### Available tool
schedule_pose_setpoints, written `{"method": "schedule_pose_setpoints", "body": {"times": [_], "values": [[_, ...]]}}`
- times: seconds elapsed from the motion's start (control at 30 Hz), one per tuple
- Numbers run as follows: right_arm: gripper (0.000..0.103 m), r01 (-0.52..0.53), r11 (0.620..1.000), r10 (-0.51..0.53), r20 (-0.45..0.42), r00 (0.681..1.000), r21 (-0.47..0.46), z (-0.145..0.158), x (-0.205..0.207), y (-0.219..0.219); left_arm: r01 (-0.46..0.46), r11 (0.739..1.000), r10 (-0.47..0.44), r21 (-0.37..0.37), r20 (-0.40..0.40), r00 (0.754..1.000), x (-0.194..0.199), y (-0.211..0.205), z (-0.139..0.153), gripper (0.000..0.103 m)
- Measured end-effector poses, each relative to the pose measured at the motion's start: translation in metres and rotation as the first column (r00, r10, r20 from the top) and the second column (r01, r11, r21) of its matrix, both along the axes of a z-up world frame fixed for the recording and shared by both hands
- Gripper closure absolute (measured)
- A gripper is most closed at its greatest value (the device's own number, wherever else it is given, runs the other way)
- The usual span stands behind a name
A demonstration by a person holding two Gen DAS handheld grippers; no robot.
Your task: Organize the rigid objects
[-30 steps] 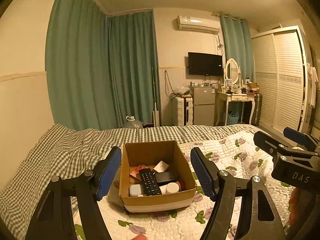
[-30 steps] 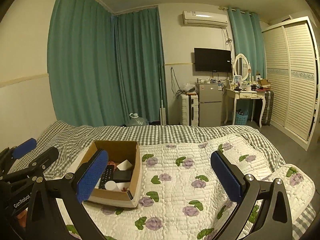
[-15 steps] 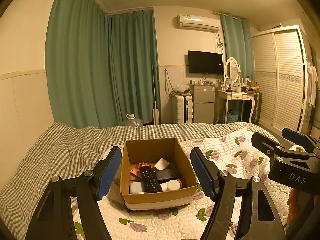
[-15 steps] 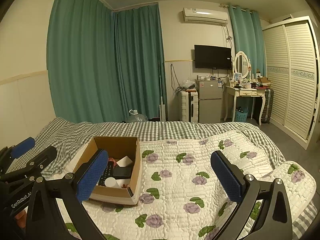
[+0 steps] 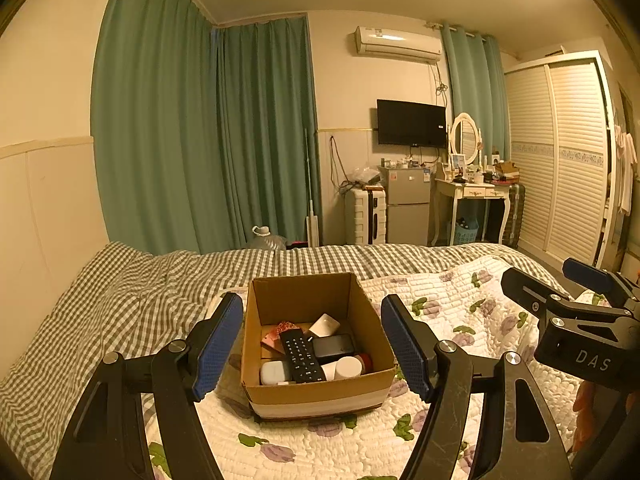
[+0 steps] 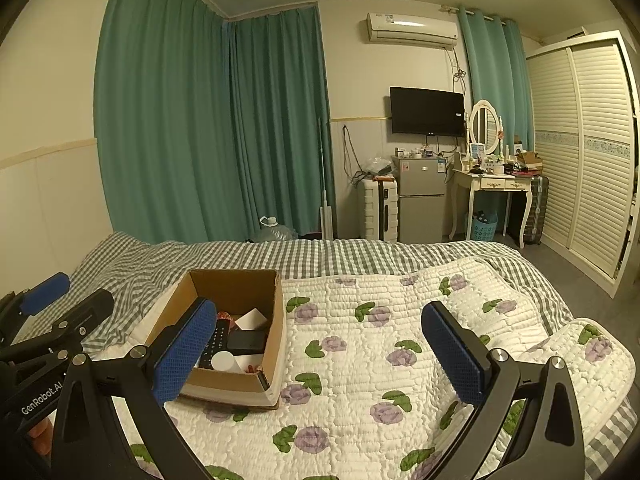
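A floral quilt (image 6: 400, 360) covers the bed; the cardboard box (image 5: 316, 394) sits on its left part. The left gripper (image 5: 312, 344) is spread wide, empty, its blue pads flanking the box without touching. The right gripper (image 6: 320, 354) is equally wide and holds nothing. Inside the box lie a black remote (image 5: 301, 356) and what may be a white jar (image 5: 347, 368), clearest from the left wrist.

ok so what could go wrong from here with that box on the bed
The cardboard box sits on a soft quilt, so pushing into it could tip or slide it. The remote lies on top of a loose pile inside; grabbing it may drag the neighbouring things. Both the left hand-held gripper and the right hand-held gripper are open and close together, so they might collide.
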State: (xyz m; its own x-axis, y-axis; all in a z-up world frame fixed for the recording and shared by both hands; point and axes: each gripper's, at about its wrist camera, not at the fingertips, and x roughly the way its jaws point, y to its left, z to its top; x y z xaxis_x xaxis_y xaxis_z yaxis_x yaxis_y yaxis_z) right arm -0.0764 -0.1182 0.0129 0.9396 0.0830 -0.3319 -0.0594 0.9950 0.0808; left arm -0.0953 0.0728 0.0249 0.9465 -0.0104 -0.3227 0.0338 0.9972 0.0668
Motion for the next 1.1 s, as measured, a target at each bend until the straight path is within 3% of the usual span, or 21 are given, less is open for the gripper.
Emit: {"method": "schedule_pose_setpoints", "body": {"times": [1.1], "values": [[0.0, -0.009, 1.0, 0.009, -0.019, 1.0, 0.0, -0.0048, 0.0013, 0.0044, 0.001, 1.0, -0.001, 0.004, -0.034, 0.999, 0.0033, 0.0008, -0.0076, 0.029]]}}
